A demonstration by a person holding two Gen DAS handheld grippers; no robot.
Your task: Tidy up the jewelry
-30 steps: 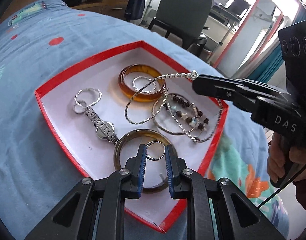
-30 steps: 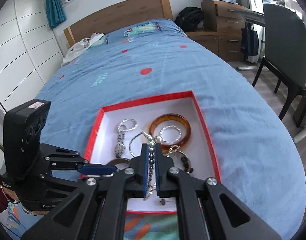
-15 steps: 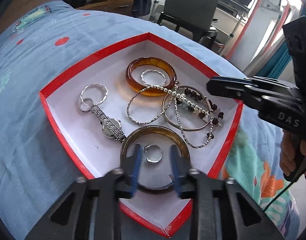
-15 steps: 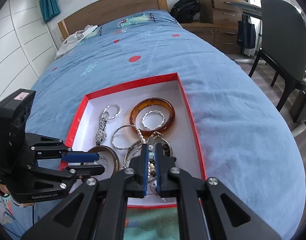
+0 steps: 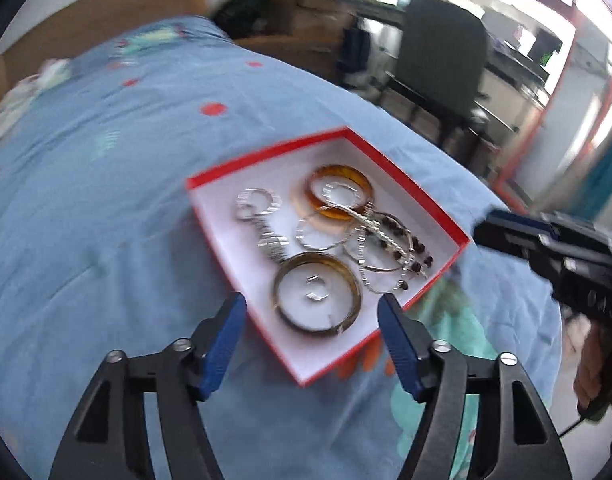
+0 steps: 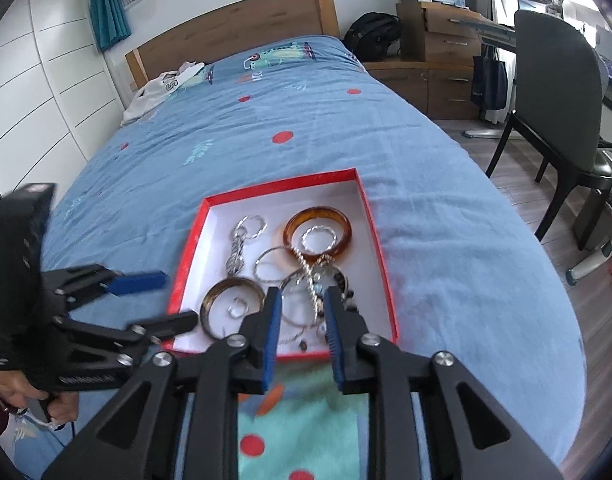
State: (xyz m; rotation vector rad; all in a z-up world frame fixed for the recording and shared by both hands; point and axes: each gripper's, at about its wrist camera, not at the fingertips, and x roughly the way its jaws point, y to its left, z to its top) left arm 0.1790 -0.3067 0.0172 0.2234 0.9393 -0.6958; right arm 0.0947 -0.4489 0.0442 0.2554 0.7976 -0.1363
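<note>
A red box (image 5: 265, 152) with a white floor lies on the blue bedspread and holds the jewelry. In it are an amber bangle (image 5: 338, 170), a brown bangle (image 5: 318, 258) with a small silver ring (image 5: 316, 290) lying inside it, a silver watch (image 5: 271, 240) and a bead chain (image 5: 386, 236) draped over thin bracelets. My left gripper (image 5: 312, 299) hovers above the box's near corner, its jaws opening wide with nothing pressed between them. My right gripper (image 6: 303, 294) hangs over the chain (image 6: 312, 280). Its jaws are opening and its pads are clear of the chain.
The bedspread (image 6: 265, 140) stretches to a wooden headboard (image 6: 233, 28) with white clothing (image 6: 161, 88) beside it. A dark chair (image 6: 558, 92) and wooden drawers (image 6: 438, 40) stand right of the bed. A hand (image 6: 21, 396) holds the left gripper's handle.
The left gripper let go of the small ring inside the brown bangle, opened wide and drew up and back. The right gripper laid the bead chain on the bracelets, released it and pulled back.
</note>
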